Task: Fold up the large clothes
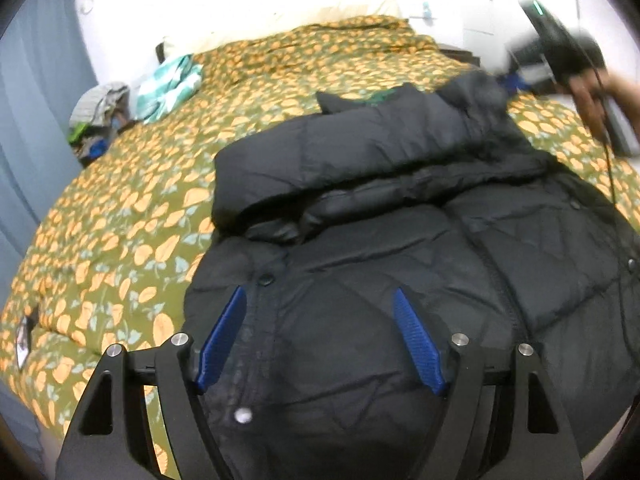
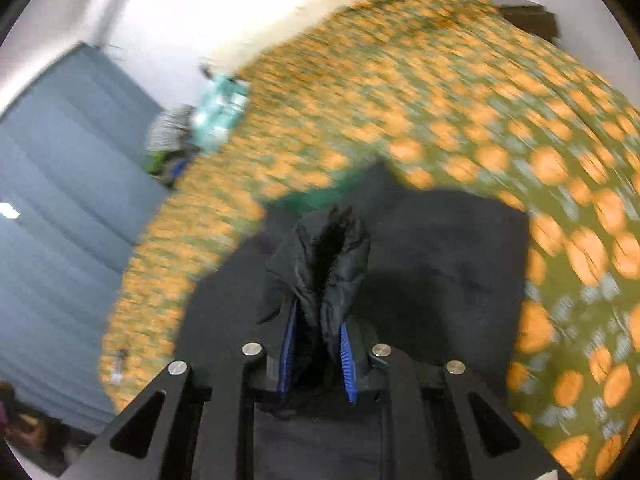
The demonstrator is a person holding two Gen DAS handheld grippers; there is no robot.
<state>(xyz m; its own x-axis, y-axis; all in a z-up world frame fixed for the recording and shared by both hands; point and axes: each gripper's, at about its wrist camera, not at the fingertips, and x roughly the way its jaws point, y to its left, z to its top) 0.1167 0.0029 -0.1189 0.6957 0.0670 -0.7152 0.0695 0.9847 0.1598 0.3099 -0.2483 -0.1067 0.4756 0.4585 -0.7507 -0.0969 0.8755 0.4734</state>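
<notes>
A large black puffer jacket [image 1: 400,240] lies spread on the bed, its hood or collar folded across the top. My left gripper [image 1: 319,292] hovers over the jacket's front beside the snap buttons, its blue fingers [image 1: 224,340] wide apart, open with only flat fabric below. In the right wrist view, my right gripper [image 2: 318,316] is shut on a bunched fold of the black jacket [image 2: 328,248], which sticks up between the blue pads. That view is heavily blurred. A hand [image 1: 592,100] holding the other gripper's handle shows at the far right of the left wrist view.
The bed is covered by an olive quilt with orange leaf print [image 1: 140,220]. A pile of clothes [image 1: 104,112] and a teal-and-white cloth [image 1: 168,84] lie at its far left edge. Blue curtains [image 1: 32,100] hang left. A dark cabinet [image 2: 528,16] stands behind.
</notes>
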